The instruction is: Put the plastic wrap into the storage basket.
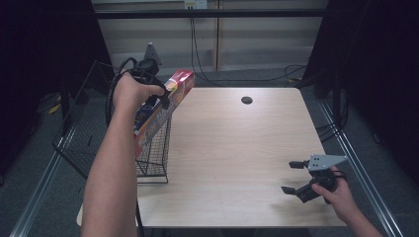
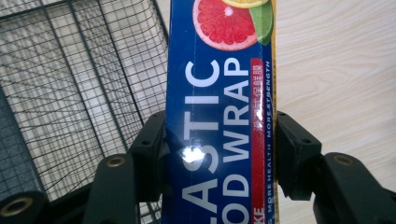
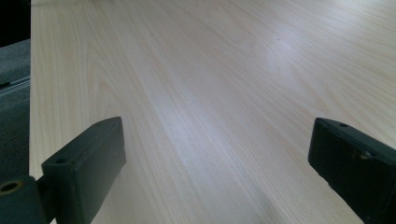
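Note:
A long blue plastic food wrap box with fruit pictures and a red end is held tilted above the black wire basket at the table's left edge. My left gripper is shut on it. In the left gripper view both jaws press the sides of the plastic food wrap box, with the wire basket below and to the left. My right gripper rests low over the table's near right part, open, with nothing between its jaws. In the right gripper view, the right gripper has bare wood between its fingers.
The light wooden table has a dark round hole near its far edge. A second wire rack extends left of the table. Cables lie on the floor behind it.

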The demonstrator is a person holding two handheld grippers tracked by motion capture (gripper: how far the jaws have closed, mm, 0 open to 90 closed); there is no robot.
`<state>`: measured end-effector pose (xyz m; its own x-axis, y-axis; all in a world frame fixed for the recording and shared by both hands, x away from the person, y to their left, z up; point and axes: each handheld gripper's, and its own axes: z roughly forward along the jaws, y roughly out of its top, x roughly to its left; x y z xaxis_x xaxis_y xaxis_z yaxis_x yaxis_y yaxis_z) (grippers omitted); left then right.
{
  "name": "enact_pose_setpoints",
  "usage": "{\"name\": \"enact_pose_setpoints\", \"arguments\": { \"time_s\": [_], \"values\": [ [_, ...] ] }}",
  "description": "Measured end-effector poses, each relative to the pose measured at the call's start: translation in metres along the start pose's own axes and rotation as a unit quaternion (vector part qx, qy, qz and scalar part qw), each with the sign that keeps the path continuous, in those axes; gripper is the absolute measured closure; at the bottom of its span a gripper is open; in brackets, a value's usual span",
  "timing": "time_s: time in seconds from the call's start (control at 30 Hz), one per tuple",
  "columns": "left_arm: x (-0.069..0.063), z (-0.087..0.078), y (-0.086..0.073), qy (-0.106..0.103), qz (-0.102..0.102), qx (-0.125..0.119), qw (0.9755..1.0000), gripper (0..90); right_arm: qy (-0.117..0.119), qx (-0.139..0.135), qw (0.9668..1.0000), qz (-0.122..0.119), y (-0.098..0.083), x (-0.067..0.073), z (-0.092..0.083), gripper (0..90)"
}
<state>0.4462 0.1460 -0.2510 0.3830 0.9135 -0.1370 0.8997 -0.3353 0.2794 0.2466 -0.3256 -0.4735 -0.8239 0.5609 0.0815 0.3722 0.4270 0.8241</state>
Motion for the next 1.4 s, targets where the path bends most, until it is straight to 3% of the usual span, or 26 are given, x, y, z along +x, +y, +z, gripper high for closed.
{"name": "enact_pose_setpoints", "arguments": {
  "time_s": [0.63,1.4],
  "values": [
    [0.023,-0.015,-0.01,0.015,-0.031,-0.007,0.9994,45.1,0.0,0.001,1.0,0.003,-0.001,0.0,0.001,4.1],
    [0.048,-0.028,-0.023,0.036,-0.073,-0.015,0.9966,45.0,-0.004,-0.002,1.0,0.003,-0.001,-0.001,-0.001,4.1]
  ]
}}
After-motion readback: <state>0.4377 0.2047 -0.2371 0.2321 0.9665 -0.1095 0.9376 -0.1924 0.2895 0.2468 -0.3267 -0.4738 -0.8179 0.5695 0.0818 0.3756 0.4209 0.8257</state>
